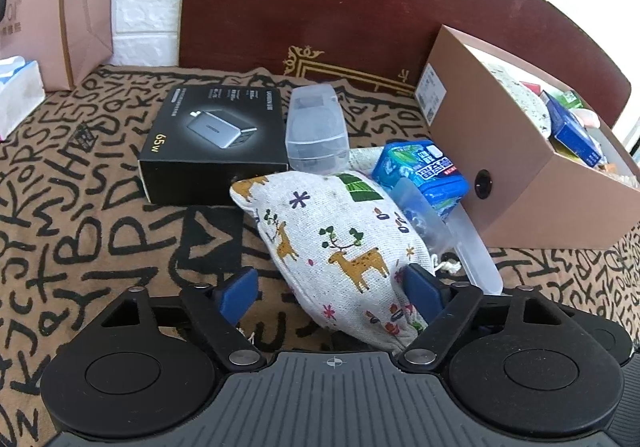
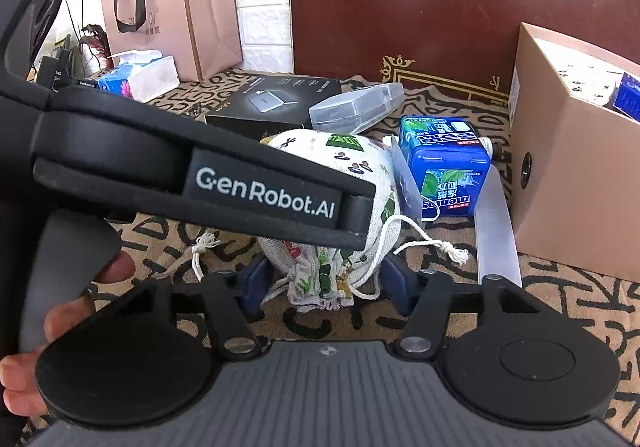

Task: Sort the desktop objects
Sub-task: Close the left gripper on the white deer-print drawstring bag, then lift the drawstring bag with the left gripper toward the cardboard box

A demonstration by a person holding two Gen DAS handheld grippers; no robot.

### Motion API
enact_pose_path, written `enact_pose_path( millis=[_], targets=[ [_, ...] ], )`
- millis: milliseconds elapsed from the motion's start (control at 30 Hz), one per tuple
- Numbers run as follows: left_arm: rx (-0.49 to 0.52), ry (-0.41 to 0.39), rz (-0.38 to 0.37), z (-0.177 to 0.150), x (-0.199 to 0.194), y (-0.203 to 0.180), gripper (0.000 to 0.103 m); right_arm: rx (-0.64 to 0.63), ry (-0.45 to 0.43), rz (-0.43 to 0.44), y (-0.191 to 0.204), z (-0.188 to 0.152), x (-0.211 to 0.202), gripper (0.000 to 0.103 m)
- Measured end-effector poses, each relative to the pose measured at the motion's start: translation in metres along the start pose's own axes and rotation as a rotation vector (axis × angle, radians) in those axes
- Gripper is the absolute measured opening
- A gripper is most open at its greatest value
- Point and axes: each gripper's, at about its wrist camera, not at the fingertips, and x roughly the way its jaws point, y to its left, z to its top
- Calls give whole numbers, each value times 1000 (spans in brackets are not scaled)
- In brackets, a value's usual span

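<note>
A white drawstring pouch with deer prints lies on the patterned cloth. My left gripper is open, with its blue pads on either side of the pouch's near end. My right gripper is open around the pouch's gathered drawstring neck. The left gripper's black body crosses the right wrist view above the pouch. Behind the pouch lie a black charger box, a clear plastic case and a blue mint tin. A tan cardboard box holding items stands at the right.
A translucent strip lies beside the tan box. A pink paper bag and a tissue pack stand at the back left. A dark red wooden board rises behind the cloth.
</note>
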Motion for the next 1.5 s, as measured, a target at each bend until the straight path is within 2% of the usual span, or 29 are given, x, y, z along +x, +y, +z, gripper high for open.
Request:
enact_pose_path(
  millis=[367,600,1067,1500],
  targets=[
    [32,-2,-14,-2,-7,-7,57,-29,-2,-10,7,0,-4,46],
    [40,-10,-9,-3,-15,-9,45,-41,-5,-8,10,2,-9,40],
    [54,-34,-11,-13,-45,-21,41,-55,-24,13,17,-3,-38,37],
    [83,-46,-15,-46,-84,-43,44,-75,-40,33,25,-23,-83,37]
  ],
)
